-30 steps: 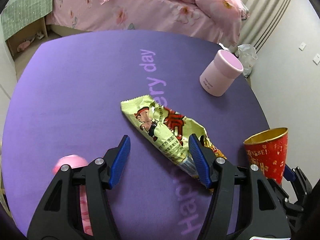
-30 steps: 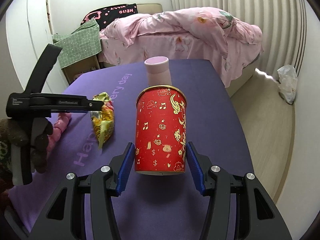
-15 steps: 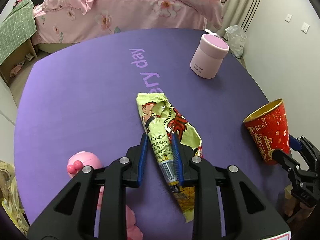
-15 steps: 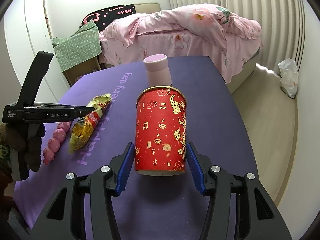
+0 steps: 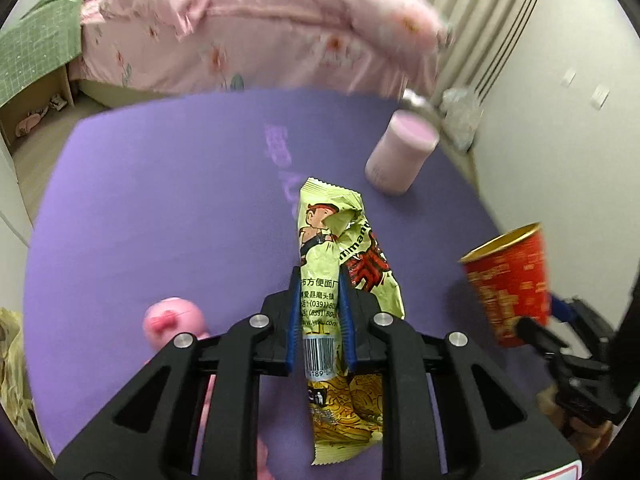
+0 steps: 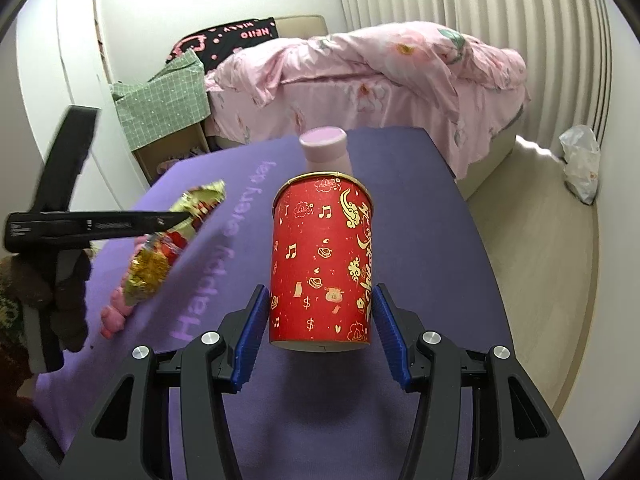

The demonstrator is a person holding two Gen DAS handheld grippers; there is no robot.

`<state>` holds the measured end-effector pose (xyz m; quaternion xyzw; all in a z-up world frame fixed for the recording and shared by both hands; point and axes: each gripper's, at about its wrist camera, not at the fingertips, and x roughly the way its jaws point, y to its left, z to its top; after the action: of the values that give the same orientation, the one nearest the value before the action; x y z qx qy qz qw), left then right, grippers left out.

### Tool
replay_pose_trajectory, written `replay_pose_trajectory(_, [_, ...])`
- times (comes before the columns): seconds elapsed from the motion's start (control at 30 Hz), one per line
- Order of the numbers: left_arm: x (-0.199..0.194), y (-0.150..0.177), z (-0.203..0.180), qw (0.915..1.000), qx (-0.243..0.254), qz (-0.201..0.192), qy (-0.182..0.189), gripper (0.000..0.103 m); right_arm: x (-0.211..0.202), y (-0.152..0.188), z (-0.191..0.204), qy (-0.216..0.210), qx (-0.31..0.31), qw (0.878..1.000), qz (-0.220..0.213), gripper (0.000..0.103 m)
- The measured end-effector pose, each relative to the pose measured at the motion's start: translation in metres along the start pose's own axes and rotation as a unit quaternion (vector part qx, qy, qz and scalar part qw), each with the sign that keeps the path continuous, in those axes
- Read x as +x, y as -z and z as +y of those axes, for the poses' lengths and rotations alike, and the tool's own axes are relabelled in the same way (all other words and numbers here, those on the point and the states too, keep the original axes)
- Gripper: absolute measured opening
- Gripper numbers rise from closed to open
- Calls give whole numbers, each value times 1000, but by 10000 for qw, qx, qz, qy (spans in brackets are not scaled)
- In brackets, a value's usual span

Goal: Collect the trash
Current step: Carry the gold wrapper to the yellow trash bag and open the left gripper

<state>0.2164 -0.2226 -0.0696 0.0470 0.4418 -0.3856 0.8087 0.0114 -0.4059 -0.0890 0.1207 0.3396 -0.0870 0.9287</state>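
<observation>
- Left gripper [image 5: 320, 312]: a second ago its jaws stood wide over the wrapper [image 5: 340, 280] lying flat on the mat [image 5: 160, 200]; now they are closing on it, the blue pads pinching its middle at the barcode. In the right wrist view the wrapper hangs off the mat, so the pick looks done and the carry to the cup comes next.
- Wrapper: thin, crinkly foil-plastic, yellow-green with a cartoon figure and red print. One end sticks out ahead of the jaws, creased and folded over; the other droops behind them. It should flex and flap, so it may need steering into the cup's mouth.
- Toy [image 5: 172, 318]: small, pink, rounded, lying on the mat just left of the left gripper. Not trash, I judge.
- Mat: flat purple sheet with pale lettering, smooth and matte.
- Tub [image 5: 402, 158]: pale pink cylinder with a flat lid, upright on the mat well ahead of both grippers.
- Right gripper [image 6: 320, 332]: unchanged from a second ago, its jaws set wide on the base of the cup [image 6: 322, 260], pads against both sides, holding it upright above the mat.
- Cup: stiff red paper, slightly tapered, with gold notes and dollar signs and a gold rim. Its open top faces up, to the right of the wrapper and apart from it.
</observation>
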Motion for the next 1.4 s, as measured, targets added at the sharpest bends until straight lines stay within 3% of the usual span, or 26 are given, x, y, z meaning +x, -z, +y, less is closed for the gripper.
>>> replay_pose_trajectory(0.2, [-76, 4, 16, 9957, -197, -902, -100, 16, -13, -21, 30, -210, -350, 9988, -286, 50])
replay_pose_trajectory(0.37, [-142, 14, 43, 9852, -422, -1588, -487, 16, -28, -42, 67, -465, -729, 9945, -596, 50])
replay_pose_trajectory(0.6, [-220, 55, 84, 9645, -698, -2236, -1222, 16, -46, -65, 125, -925, -1153, 9846, -937, 50])
replay_pose_trajectory(0.8, [-278, 95, 127, 9402, -990, -2659, -1886, 16, -53, -80, 179, -1334, -1485, 9744, -1037, 50])
replay_pose_trajectory(1.0, [-310, 129, 166, 9188, -1351, -2841, -2383, 16, -51, -89, 230, -1543, -1852, 9648, -1055, 50])
replay_pose_trajectory(1.1, [-312, 141, 184, 9120, -1536, -2824, -2548, 16, -48, -90, 248, -1610, -2006, 9609, -1023, 50])
replay_pose_trajectory(1.4, [-292, 162, 227, 9087, -2005, -2596, -2582, 16, -31, -85, 273, -1643, -2169, 9589, -801, 50])
